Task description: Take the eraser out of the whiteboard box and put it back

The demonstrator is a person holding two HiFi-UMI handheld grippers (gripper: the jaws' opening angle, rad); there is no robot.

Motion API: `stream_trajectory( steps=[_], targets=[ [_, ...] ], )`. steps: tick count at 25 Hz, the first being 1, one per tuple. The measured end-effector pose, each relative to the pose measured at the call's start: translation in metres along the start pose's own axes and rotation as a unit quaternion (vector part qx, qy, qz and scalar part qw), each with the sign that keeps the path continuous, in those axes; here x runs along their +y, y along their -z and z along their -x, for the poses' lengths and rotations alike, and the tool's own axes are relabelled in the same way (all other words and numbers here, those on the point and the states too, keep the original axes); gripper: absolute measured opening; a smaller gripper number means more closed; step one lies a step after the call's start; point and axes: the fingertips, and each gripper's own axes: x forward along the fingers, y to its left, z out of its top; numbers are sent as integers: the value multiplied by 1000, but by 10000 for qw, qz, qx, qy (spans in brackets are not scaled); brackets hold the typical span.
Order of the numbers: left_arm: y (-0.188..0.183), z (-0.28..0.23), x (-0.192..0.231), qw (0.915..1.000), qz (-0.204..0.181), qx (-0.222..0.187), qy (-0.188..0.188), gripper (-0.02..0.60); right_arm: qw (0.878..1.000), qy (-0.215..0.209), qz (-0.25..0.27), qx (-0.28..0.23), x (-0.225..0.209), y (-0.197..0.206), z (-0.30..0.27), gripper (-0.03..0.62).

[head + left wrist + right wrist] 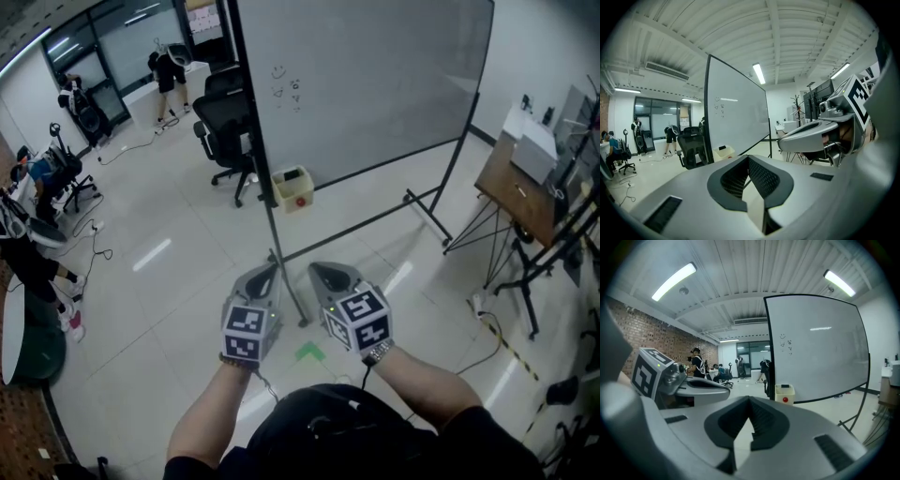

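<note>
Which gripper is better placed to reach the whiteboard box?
Right, probably. The left gripper and right gripper are both shut, empty and far from the box, but the right one is on the box's side of the post.

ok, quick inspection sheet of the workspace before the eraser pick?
Surface: pale tiled floor, green arrow mark.
Job's things: whiteboard box at the whiteboard lower corner; dark item on top, probably the eraser.
Clutter: black office chair beside the board.
Grippers: left gripper and right gripper shut, nothing between the fingers, well short of the box.
Cables: left floor cable, right floor cable.
Surroundings: people far left; table right.
</note>
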Motion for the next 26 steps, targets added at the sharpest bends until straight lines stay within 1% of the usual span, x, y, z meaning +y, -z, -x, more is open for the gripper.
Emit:
stream_trajectory(
  steps=[5,13,20,26],
  targets=[
    [3,14,9,10000,-13,7,85,0,9999,158,42,-14,17,0,1,18],
    [9,23,10,9997,1,38,221,0,9994,335,7,-11,28,5,7,17],
    [13,27,7,9999,76,32,123,0,9997,249,45,15,30,8,11,17],
    [14,21,-4,9998,144,60,77,0,9998,190,79,22,20,7,17,17]
  ],
)
